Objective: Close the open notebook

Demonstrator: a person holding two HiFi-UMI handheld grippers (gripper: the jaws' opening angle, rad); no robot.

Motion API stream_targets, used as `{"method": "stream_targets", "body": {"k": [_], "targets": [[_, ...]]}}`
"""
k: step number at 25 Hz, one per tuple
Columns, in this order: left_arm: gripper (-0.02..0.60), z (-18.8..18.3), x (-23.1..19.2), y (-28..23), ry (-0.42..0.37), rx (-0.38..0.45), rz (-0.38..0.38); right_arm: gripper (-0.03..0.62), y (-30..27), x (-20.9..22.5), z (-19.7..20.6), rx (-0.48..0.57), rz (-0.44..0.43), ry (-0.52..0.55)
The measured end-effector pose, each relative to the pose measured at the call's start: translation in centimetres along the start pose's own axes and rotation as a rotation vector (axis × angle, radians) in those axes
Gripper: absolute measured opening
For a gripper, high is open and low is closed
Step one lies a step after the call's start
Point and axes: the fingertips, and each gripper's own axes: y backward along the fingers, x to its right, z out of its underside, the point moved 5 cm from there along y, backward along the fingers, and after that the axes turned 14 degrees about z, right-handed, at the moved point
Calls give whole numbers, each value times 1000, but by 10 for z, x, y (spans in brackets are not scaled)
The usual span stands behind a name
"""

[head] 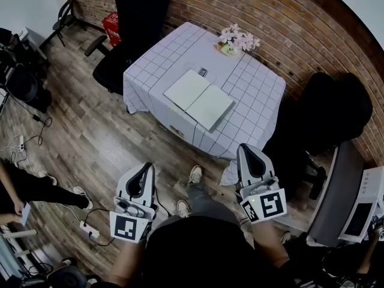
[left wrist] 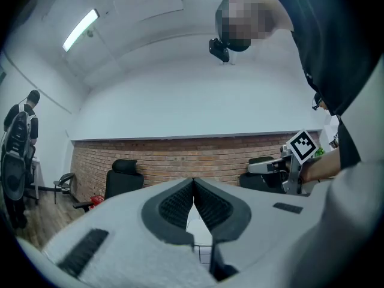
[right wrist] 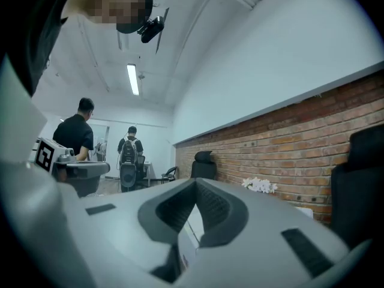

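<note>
Brick wall (head: pixel 270 17) behind, checked table (head: pixel 258 95), notebook (head: pixel 198 99) open flat at its middle, my left gripper (head: pixel 146 167) and right gripper (head: pixel 246 149) well short of it, jaws pressed together, empty, flowers (head: pixel 237 39), maybe potted, at the far edge

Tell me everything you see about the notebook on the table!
The notebook lies open and flat, with two pale, blank-looking pages split by a straight middle fold. It sits slantwise near the middle of the white checked tablecloth, which is all that touches it. Its cover is hidden underneath.
</note>
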Motion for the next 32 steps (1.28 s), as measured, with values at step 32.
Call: {"method": "stream_targets", "body": {"k": [32], "targets": [[23,30,-129,-216,50,-90,60,14,-209,93,38,-94,-14,-95]]}}
